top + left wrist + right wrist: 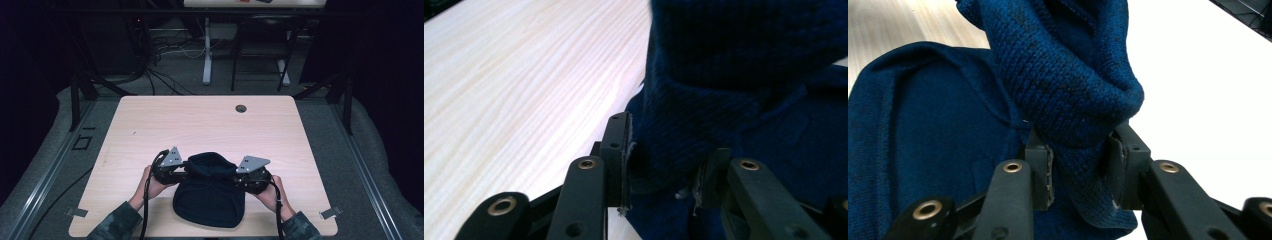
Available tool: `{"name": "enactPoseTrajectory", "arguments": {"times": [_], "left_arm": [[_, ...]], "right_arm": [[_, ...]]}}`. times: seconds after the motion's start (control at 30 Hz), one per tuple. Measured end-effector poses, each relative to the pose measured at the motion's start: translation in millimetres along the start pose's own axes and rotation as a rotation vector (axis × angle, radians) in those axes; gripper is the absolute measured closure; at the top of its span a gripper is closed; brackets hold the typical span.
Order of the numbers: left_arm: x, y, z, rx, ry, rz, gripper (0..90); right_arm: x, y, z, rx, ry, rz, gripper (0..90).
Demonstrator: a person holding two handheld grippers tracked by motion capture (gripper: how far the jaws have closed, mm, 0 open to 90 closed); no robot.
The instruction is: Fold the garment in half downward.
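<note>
While each pair of jaws is closed on a bunched fold of knit, the dark blue knitted beanie [209, 192] hangs between them at the near middle of the wooden table [200, 120]. Seen along its own jaws, the left gripper [663, 175] pinches a thick roll of the ribbed fabric, the cloth squeezed between the two pads and bulging above them. The right gripper [1079, 172] does the same on the opposite side, with a gathered edge of the knit pulled into a tight waist between its jaws. From the high view the left gripper [172, 172] and right gripper [250, 175] sit at either side of the hat's far edge, which is raised a little off the board, while the rest of the body lies flat toward the person.

It looks light, soft and floppy, with no stiffness of its own; it will sag and stretch wherever it is not supported, and the coarse knit should give the pads good purchase. The doubled edge is probably the best place to hold, since a single layer would slip and drag.

Its long axis runs from the lifted far edge back toward the person, the rounded end nearest the table's near rim.
</note>
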State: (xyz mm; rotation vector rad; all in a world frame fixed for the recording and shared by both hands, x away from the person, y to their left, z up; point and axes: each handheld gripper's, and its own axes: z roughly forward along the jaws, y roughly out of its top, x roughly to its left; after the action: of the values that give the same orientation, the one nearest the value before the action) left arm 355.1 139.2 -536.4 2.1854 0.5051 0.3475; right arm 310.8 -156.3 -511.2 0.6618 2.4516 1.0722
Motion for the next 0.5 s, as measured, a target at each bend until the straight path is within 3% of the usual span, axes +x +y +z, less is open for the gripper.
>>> {"name": "enactPoseTrajectory", "arguments": {"times": [0.33, 0.5], "left_arm": [[-1.9, -12.9, -8.7, 0.029, -0.033, -0.03, 59.5], [0.3, -23.0, -13.9, 0.059, -0.044, -0.072, 57.3]], "right_arm": [[8.5, -7.7, -0.9, 0.012, 0.029, 0.003, 67.6], [13.3, -11.9, -0.3, 0.029, 0.03, -0.006, 67.7]]}}
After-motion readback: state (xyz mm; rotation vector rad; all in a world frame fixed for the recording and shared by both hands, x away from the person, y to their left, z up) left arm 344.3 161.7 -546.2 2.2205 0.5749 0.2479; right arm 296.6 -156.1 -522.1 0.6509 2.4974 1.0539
